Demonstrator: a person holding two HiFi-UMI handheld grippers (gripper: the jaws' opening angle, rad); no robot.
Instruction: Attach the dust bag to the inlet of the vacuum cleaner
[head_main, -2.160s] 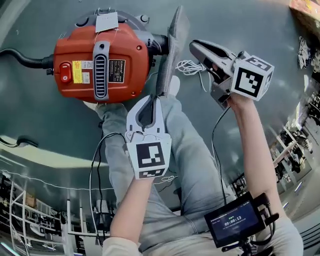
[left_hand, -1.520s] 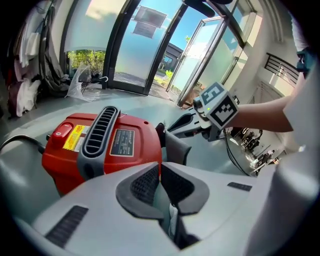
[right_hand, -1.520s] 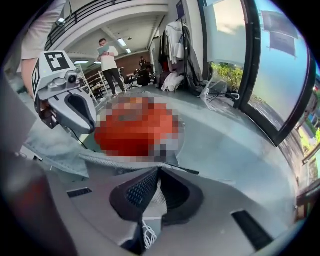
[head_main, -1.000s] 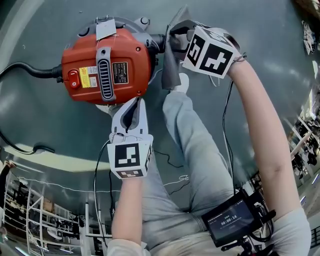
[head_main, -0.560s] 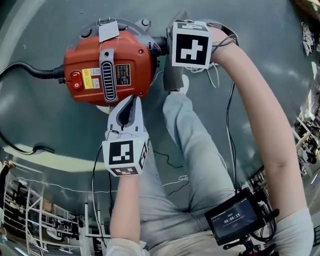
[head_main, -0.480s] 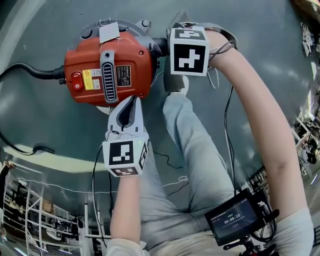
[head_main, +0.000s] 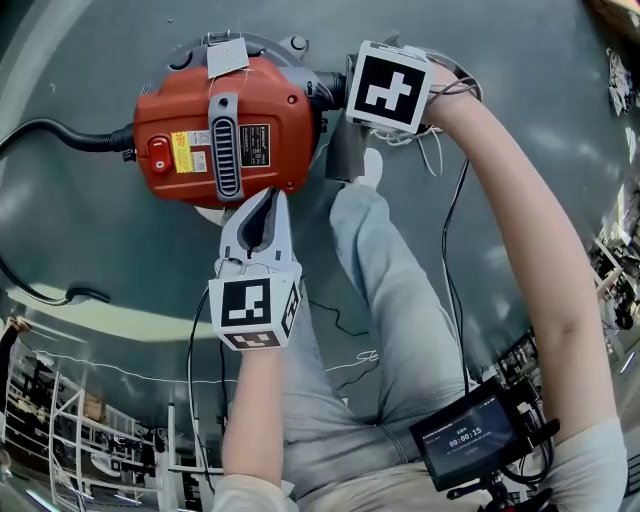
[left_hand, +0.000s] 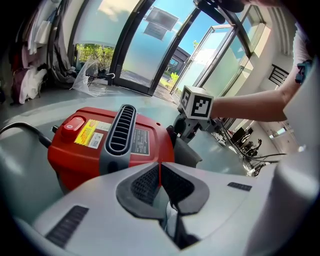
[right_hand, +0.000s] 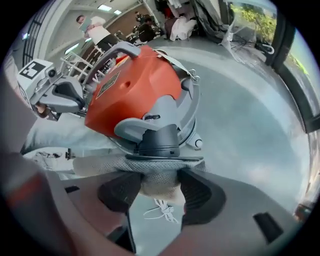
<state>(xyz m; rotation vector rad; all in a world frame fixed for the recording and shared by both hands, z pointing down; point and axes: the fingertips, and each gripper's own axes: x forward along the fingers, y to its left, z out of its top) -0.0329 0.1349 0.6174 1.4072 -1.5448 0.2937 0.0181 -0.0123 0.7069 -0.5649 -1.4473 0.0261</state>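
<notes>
On the grey-green floor (head_main: 80, 250) stands a red plastic vacuum cleaner (head_main: 170, 105) with a grey slotted handle on its top and a black hose (head_main: 60, 128) going out from its side. A white paper tag (head_main: 227, 57) lies on its upper edge. The short black round inlet (right_hand: 159, 142) comes out from the grey base of the machine. The grey mesh-fabric dust bag (right_hand: 115, 164) is at this inlet: its thin dark flat collar lies directly against the mouth of the inlet, and the soft cloth hangs from there toward the camera of the right gripper. The right gripper (right_hand: 152, 187) points steeply down at this place. Its jaws have just been opening a little, and the cloth of the dust bag is between them, filling the gap and touching both dark pads, so they are pinching it. A thin white string (right_hand: 162, 210) with a knot shows below the cloth. The left gripper (head_main: 268, 193) is at the near side of the vacuum cleaner, with its jaws pressed together and nothing between them; whether its tip touches the red body I cannot tell. The person's leg in grey trousers (head_main: 390, 300) stretches on the floor just beside the machine.
</notes>
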